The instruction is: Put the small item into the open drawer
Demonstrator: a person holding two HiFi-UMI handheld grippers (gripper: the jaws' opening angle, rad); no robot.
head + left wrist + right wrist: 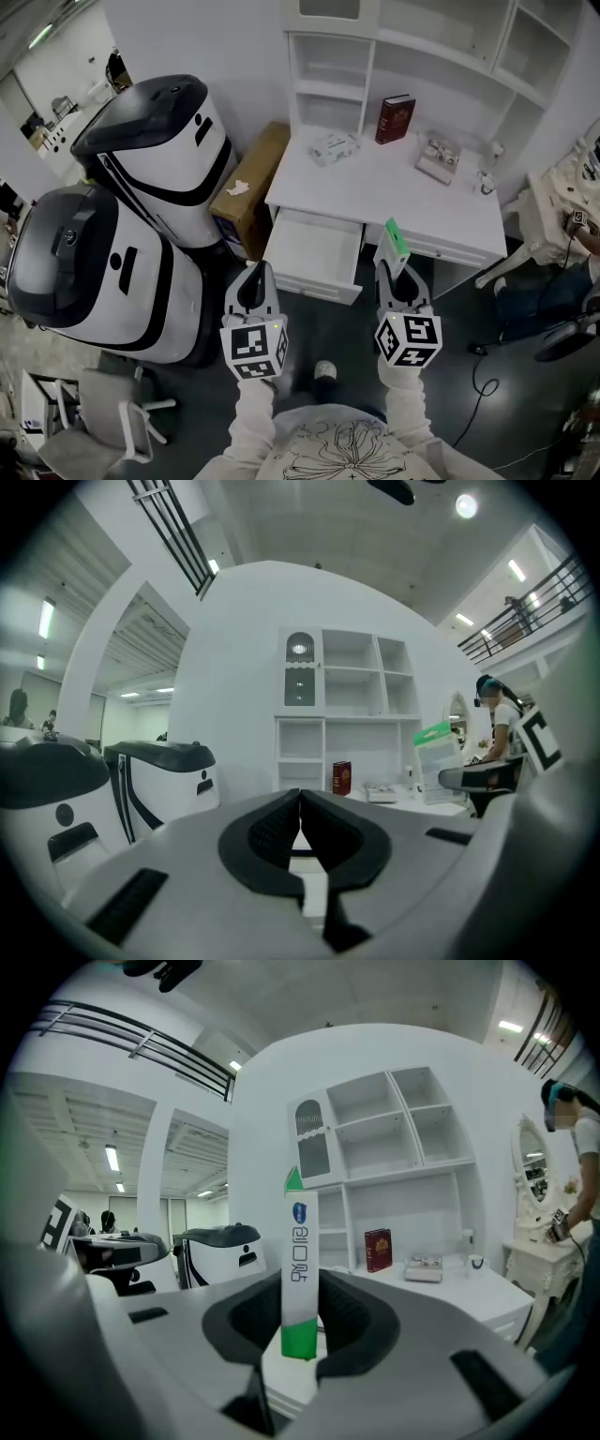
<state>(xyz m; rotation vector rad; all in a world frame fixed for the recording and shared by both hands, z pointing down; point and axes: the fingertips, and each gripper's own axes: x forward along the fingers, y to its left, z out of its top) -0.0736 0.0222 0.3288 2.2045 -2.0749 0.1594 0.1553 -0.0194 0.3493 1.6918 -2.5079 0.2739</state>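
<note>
- Two jaws of the right gripper (pixel 396 270) press on the lower, green end of a slim flat packet (pixel 300 1260). They stand partly apart, only as wide as the packet is thick.
- We judge that the low grip is chosen so that most of the packet stands clear above the pads, free to go down first into the drawer.
- The packet stands upright and rises well past the fingertips. It is white along its body with a green band at the bottom, a green tip at the top, and a blue mark with print on its narrow face. Seen from the left gripper's side, it shows a much broader white face, so it is flat rather than round.
- The left gripper (pixel 300 810) has its jaws pressed together on nothing. It hangs level with the right one, and we take it to be idle for this step.
- Just ahead of both grippers is the open drawer (pixel 309 251), pulled out of the white desk (pixel 394 192) and bare inside. The packet hovers near its right front corner, not yet over the cavity.
- A red book (pixel 395 118) stands on the desk, far from the drawer.
</note>
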